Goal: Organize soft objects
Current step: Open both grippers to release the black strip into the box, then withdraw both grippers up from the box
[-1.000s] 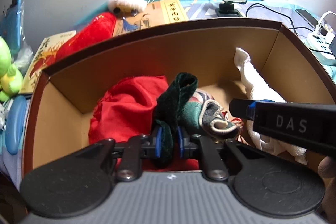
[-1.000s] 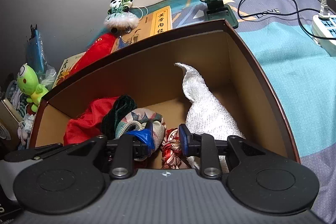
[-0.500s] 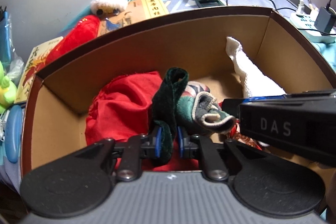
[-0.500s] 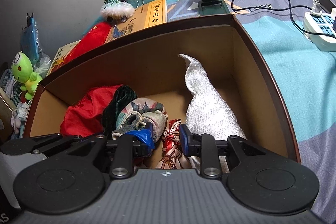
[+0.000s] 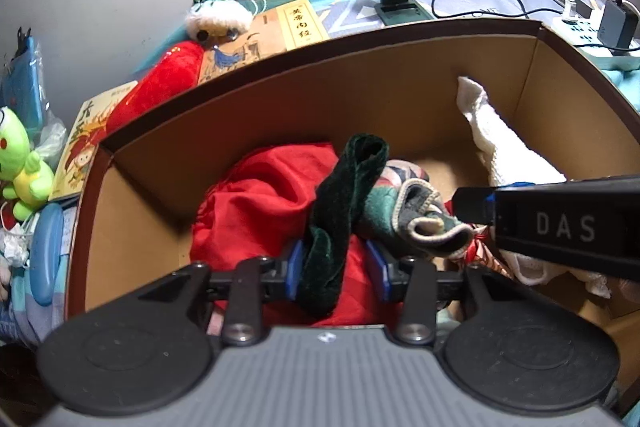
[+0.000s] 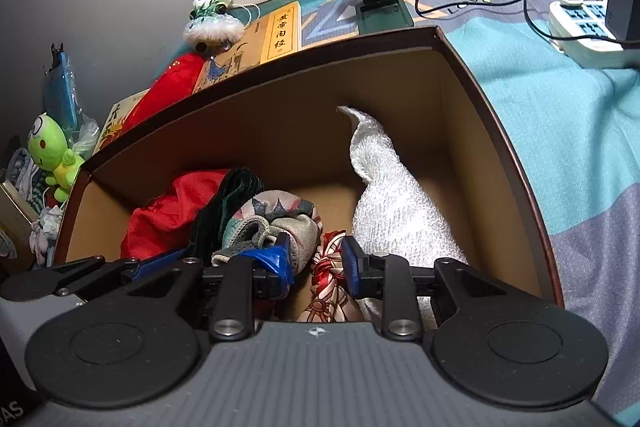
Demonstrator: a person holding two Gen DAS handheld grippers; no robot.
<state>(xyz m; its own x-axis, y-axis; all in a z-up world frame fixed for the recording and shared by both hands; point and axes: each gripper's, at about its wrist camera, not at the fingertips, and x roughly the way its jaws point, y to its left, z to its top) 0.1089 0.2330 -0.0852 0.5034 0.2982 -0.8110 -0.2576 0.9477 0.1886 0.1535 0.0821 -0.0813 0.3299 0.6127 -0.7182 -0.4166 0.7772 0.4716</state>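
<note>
box: red cloth at 9, white towel at 3, green strip mid, w/ patterned cloth. left gripper jaws just opened, strip loose between. right gripper nipped on patterned cloth. plush frog etc. left outside at 10.

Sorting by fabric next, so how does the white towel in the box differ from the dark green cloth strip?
The white towel is pale, bulky and nubbly; the dark green cloth strip is dark, narrow and velvety. The towel leans in the right part of the box, by its back wall; the strip loops up over the red cloth between the left gripper's open jaws. Both lie inside the box.
</note>
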